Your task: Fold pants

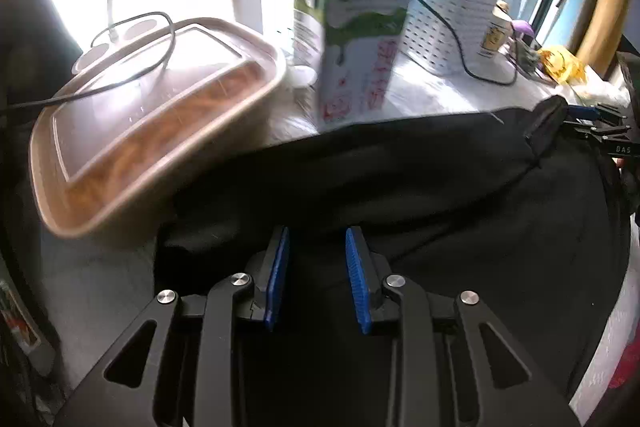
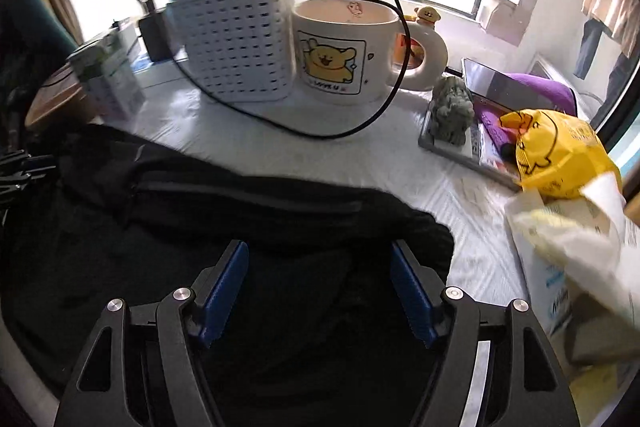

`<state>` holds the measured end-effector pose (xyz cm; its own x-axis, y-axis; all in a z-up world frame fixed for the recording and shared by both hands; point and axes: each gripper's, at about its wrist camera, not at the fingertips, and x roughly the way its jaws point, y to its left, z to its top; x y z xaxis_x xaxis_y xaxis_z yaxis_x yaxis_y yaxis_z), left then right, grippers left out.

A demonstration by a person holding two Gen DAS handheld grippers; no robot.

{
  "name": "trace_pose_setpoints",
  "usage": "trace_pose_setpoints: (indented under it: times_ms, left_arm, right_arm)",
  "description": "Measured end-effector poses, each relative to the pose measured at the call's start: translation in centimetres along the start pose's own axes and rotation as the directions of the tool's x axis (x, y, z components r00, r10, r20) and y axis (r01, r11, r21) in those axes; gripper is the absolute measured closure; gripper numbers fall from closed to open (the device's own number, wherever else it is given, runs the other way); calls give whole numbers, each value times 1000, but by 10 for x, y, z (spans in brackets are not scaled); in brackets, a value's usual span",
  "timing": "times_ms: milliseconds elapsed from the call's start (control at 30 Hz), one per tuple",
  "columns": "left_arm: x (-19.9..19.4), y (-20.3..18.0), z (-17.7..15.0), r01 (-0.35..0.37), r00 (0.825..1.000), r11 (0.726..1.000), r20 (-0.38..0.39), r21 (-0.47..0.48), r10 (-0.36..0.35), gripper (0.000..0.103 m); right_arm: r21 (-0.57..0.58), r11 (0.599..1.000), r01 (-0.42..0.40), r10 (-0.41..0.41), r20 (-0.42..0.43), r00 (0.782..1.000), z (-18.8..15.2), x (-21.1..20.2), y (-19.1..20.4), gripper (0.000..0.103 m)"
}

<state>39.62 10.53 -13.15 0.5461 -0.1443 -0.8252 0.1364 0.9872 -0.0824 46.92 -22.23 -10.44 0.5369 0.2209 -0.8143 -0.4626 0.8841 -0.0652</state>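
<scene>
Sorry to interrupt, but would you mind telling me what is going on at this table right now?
A person is folding black pants on a cluttered white table, with a two-finger tool in each hand. The left tool hangs over the fabric with its jaws narrowly apart and nothing visibly pinched between them. The right tool stands wide open above the pants' edge, gripping nothing. A lidded food container, a milk carton, a white basket and a cartoon mug crowd the far side.

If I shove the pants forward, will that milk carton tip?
Probably. The milk carton is tall and narrow and stands right at the edge of the pants, so pushed cloth would likely catch its base. It may be light if empty; the pictures cannot tell.
</scene>
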Motion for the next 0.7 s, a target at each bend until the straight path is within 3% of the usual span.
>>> trace_pose_setpoints:
  times_ms: [200, 367, 533, 700]
  left_arm:
    - [-10, 15, 5, -65, 997, 996, 45, -60, 68, 74]
    - [-45, 14, -9, -70, 990, 995, 118, -65, 77, 68]
    - [-77, 2, -33, -52, 985, 997, 163, -52, 60, 64]
    - [-105, -8, -64, -35, 980, 997, 195, -71, 48, 64]
  right_arm:
    - [7, 1000, 29, -29, 24, 999, 4, -4, -2, 29]
    - [25, 996, 85, -88, 117, 989, -12, -47, 4, 29]
    - [117, 989, 94, -114, 180, 977, -47, -97, 3, 27]
    - [212, 973, 90, -131, 186, 974, -97, -127, 2, 19]
